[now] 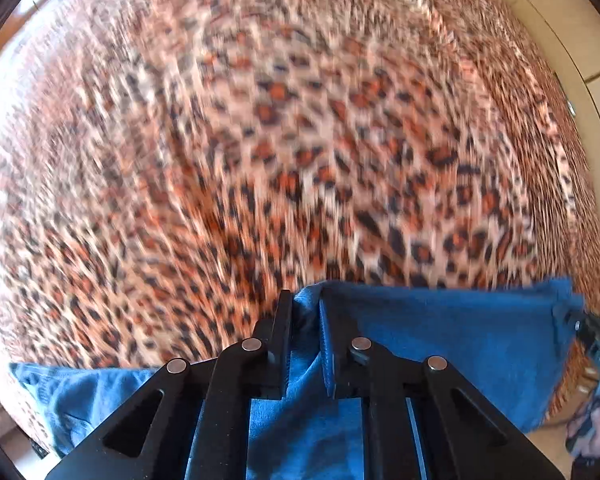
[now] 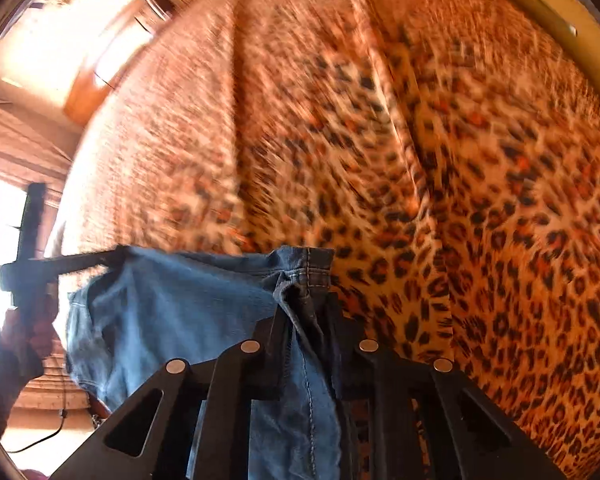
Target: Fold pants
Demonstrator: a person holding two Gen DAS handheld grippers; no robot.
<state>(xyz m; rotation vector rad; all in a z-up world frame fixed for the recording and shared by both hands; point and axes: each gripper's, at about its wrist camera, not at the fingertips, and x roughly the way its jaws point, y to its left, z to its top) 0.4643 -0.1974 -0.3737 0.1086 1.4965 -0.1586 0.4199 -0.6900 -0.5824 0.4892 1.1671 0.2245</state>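
Note:
Blue denim pants (image 1: 440,344) hang stretched between both grippers above a leopard-print bedspread (image 1: 280,140). My left gripper (image 1: 305,308) is shut on one corner of the cloth's top edge. The other gripper (image 1: 592,344) shows at the far right of this view, holding the far corner. In the right wrist view my right gripper (image 2: 306,304) is shut on a bunched, stitched hem of the pants (image 2: 180,312). The left gripper (image 2: 84,262) shows at the left, clamped on the other corner. Both views are motion-blurred.
The leopard bedspread (image 2: 420,140) fills most of both views. Pale floor tiles (image 1: 572,32) lie beyond the bed's right side. A wooden headboard or furniture (image 2: 100,72) and bright window light sit at the left. A cable (image 2: 56,428) lies on the floor at lower left.

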